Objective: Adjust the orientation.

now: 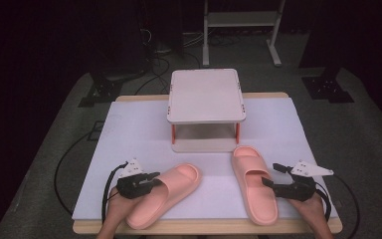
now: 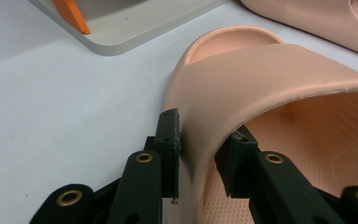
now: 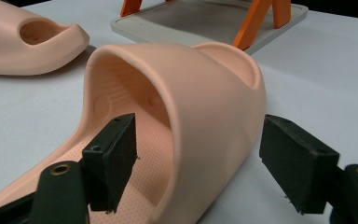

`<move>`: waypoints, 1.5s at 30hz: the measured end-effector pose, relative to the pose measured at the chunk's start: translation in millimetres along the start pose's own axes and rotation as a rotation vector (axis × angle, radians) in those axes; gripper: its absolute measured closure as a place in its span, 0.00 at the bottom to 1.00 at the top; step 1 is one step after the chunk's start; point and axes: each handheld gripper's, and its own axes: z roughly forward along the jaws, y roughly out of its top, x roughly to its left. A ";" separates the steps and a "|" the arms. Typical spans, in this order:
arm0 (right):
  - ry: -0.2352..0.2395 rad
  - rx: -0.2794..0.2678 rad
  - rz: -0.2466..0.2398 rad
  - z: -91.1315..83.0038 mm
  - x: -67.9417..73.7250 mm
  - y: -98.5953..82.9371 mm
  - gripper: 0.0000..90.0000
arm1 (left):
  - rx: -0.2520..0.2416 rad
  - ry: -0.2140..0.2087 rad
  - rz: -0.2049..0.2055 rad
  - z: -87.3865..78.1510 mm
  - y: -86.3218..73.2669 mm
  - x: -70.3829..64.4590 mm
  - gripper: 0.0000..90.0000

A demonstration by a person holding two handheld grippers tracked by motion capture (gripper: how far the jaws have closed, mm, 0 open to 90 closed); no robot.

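Observation:
Two pink slide slippers lie on the white table cover. The left slipper [image 1: 179, 183] [image 2: 270, 70] points up and right. My left gripper [image 1: 155, 179] [image 2: 205, 128] is shut on the side wall of its strap, one jaw outside and one inside. The right slipper [image 1: 252, 185] [image 3: 205, 79] points away from me. My right gripper [image 1: 270, 174] [image 3: 200, 130] is open and straddles its strap's right wall. One jaw is inside the slipper and the other outside, with a gap at the outer pad.
A small two-level shoe rack [image 1: 206, 94] with white shelves and orange posts stands at the middle back of the table. Its lower shelf [image 2: 130, 28] [image 3: 205, 23] is just beyond the slippers' toes. White cover [image 1: 129, 134] stretches to both sides.

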 end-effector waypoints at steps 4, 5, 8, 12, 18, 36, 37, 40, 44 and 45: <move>0.001 0.010 0.000 2.4 1.6 0.1 0.30 | -0.011 0.001 -0.009 -0.6 -0.5 0.6 0.82; 0.001 0.011 -0.002 2.9 1.6 0.1 0.30 | -0.011 0.001 -0.009 -0.6 -0.5 0.6 0.83; 0.008 0.012 -0.004 3.6 2.0 -0.1 0.32 | -0.020 -0.005 -0.014 -1.0 -0.5 0.5 0.85; 0.006 0.011 -0.007 5.4 3.4 0.1 0.34 | -0.028 0.002 -0.022 -1.3 -0.3 0.4 0.86; -0.001 0.022 -0.012 8.7 5.1 0.6 0.36 | -0.052 0.011 -0.040 -4.4 -0.4 2.0 0.86; -0.119 0.040 -0.040 18.2 12.5 3.0 0.54 | -0.070 0.023 -0.051 -7.6 -0.2 4.1 0.86; -0.125 0.040 -0.040 18.6 13.2 3.2 0.55 | -0.072 0.022 -0.053 -7.7 -0.3 4.2 0.86; -0.146 0.041 -0.045 18.1 13.7 3.5 0.62 | -0.074 0.020 -0.056 -8.3 -0.5 4.6 0.86; -0.154 0.042 -0.029 16.7 12.6 3.8 0.67 | -0.079 0.022 -0.059 -8.8 -0.8 5.5 0.86; -0.162 0.046 -0.032 16.5 13.3 4.3 0.67 | -0.079 0.022 -0.059 -8.8 -0.8 5.5 0.86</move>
